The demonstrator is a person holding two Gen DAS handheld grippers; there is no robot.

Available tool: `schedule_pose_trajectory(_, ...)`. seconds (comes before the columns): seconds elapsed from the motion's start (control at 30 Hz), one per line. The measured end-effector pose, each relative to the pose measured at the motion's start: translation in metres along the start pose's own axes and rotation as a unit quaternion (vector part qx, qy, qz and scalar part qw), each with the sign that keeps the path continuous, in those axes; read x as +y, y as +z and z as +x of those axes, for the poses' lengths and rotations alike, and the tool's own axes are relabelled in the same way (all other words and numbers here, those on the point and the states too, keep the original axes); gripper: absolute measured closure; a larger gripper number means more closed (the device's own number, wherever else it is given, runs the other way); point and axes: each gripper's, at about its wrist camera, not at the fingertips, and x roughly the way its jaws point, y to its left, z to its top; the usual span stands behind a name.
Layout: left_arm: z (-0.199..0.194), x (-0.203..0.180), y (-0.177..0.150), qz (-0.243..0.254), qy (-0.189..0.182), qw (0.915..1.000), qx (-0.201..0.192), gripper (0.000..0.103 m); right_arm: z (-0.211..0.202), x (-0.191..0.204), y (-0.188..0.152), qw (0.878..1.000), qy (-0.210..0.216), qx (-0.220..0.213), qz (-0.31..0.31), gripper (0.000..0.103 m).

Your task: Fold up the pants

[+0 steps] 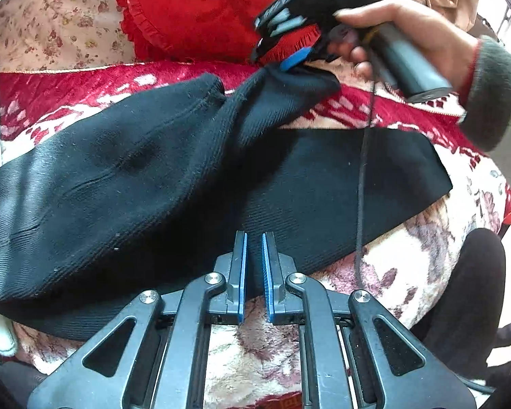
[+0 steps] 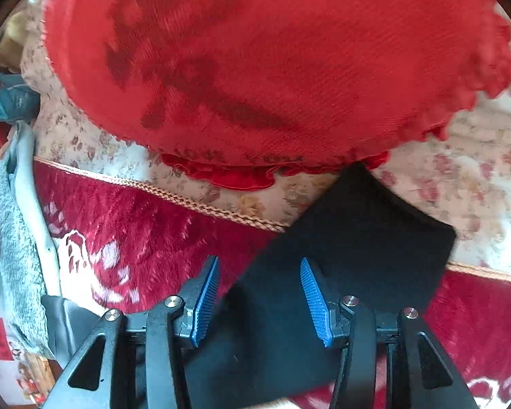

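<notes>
Black ribbed knit pants [image 1: 126, 184] are seen lying across a red-and-white floral plush blanket [image 1: 408, 266] on the bed. The left tongs [image 1: 254, 238] are closed on the near edge; thin fabric could slip out. The right tongs [image 2: 259, 266] stand parted over the far leg end, gripping nothing, so that fold may sag. A red frilled round cushion [image 2: 272, 68] crowds the far side, and a dangling black cable [image 1: 361, 187] could snag.

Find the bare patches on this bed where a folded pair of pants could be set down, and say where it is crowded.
Bare red-and-white blanket lies right of the black pants, toward the near edge. A second strip runs between the pants and the braided trim. Crowded: the red pillow fills the back, and both the left gripper and right gripper are over the pants.
</notes>
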Motion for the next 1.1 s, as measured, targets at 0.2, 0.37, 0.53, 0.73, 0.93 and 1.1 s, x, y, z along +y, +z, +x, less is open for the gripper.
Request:
schedule_pose_trajectory(0.2, -0.010, 0.013, 0.001, -0.027, 0.004, 0.9996, -0.005, 0.095, 0.014, 0.018, 0.001, 0.994, -0.079, 0.010, -0.068, 0.088)
schedule_pose_trajectory(0.37, -0.022, 0.025, -0.002, -0.055, 0.003, 0.9984, -0.009, 0.095, -0.029, -0.008, -0.034, 0.997, -0.039, -0.037, -0.063, 0.099)
schedule_pose_trajectory(0.53, -0.036, 0.035, -0.009, -0.091, -0.005, 0.9957, -0.016, 0.073, -0.110, -0.044, -0.104, 0.993, 0.022, -0.113, -0.036, 0.099)
schedule_pose_trajectory(0.73, -0.039, 0.044, -0.015, -0.138, -0.014, 0.9903, -0.008, 0.062, -0.152, -0.079, -0.208, 0.985, 0.083, -0.151, 0.021, 0.099)
schedule_pose_trajectory(0.93, -0.048, 0.040, -0.018, -0.144, -0.006, 0.9895, -0.010, 0.060, -0.100, -0.110, -0.248, 0.979, 0.123, -0.123, 0.108, 0.091)
schedule_pose_trajectory(1.1, -0.060, 0.064, -0.029, -0.198, -0.019, 0.9796, -0.025, 0.045, -0.094, -0.091, -0.254, 0.961, 0.196, -0.151, 0.120, 0.061)
